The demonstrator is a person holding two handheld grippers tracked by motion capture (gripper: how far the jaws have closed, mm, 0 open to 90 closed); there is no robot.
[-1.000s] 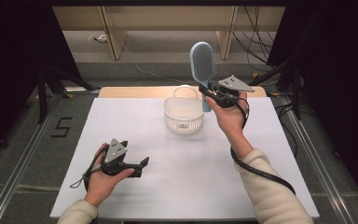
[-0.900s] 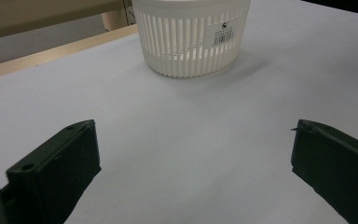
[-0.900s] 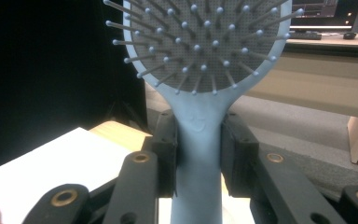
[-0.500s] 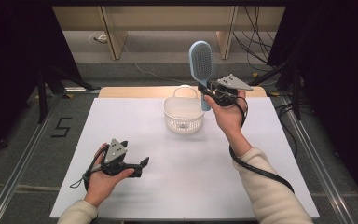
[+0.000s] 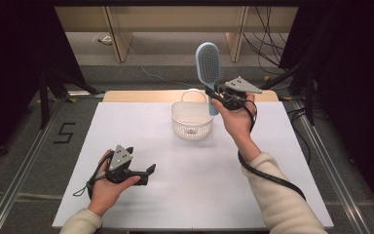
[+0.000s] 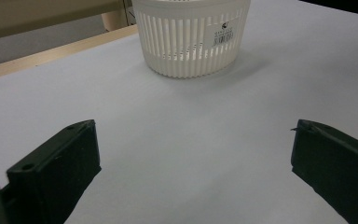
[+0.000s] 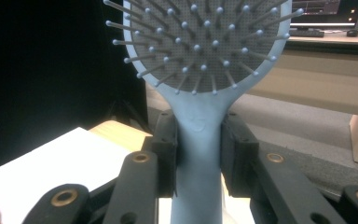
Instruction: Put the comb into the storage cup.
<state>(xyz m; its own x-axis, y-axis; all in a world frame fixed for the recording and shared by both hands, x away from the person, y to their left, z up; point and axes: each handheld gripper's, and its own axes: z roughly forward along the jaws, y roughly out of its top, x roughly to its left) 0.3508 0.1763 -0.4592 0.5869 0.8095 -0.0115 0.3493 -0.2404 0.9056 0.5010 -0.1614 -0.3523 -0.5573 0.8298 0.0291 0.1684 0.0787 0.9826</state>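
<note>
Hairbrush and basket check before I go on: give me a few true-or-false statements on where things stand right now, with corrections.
1. The right gripper is shut on the handle of the hairbrush. True.
2. The hairbrush lies inside the basket. False: it is held upright in the air, beside and above the basket's right rim.
3. The left gripper holds the basket. False: its jaws are open with nothing between them, low over the white table, apart from the basket.
4. The basket stands upright on the table. True.
5. The brush's bristles face the right gripper view's camera. True.
</note>
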